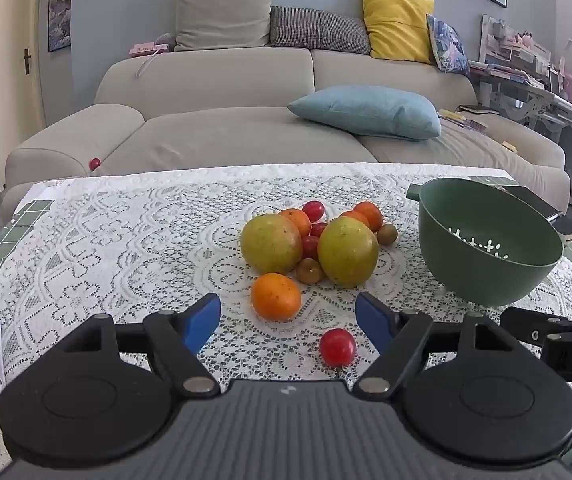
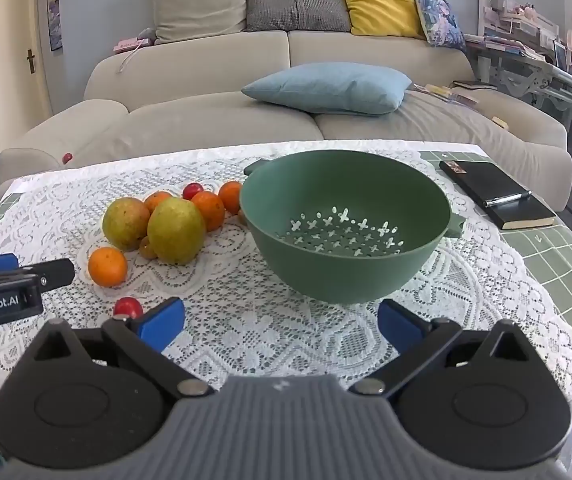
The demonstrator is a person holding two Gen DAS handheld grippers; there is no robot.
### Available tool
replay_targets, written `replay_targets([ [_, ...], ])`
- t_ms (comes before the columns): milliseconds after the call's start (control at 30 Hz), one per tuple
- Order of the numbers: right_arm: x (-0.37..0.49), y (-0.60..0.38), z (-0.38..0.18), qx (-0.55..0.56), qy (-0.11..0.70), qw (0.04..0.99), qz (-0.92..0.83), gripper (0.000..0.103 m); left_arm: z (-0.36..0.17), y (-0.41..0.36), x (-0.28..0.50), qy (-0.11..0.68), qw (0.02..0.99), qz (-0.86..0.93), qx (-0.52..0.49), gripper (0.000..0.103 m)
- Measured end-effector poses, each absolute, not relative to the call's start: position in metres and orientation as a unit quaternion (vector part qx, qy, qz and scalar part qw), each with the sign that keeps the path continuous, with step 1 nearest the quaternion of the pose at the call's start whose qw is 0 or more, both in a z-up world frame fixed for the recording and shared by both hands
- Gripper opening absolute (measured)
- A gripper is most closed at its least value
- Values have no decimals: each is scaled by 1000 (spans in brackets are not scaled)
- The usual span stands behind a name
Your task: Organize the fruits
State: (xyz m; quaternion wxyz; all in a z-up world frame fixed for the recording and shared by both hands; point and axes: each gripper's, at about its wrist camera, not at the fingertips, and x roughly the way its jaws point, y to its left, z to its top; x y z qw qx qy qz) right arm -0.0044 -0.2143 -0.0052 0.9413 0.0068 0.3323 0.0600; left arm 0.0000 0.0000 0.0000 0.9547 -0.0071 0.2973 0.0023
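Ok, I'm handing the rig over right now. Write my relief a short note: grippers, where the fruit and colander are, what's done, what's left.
Left gripper: open, empty, above the table just short of the fruit.
Right gripper: open, empty, facing the green colander.
Fruit: all loose on the lace cloth left of the colander: two large yellow-green fruits, several oranges, small red and brownish ones. One red tomato lies apart, nearest the left gripper.
Done: nothing; the colander is empty.
Left: all the fruit to sort, probably into the colander.
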Motion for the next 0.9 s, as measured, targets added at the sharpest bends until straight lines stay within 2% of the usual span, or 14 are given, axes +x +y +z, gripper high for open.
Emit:
replay_targets([
  [900, -4, -211, -6, 5, 335, 940, 64, 99, 0, -1, 1, 296, 955, 3, -8, 90],
])
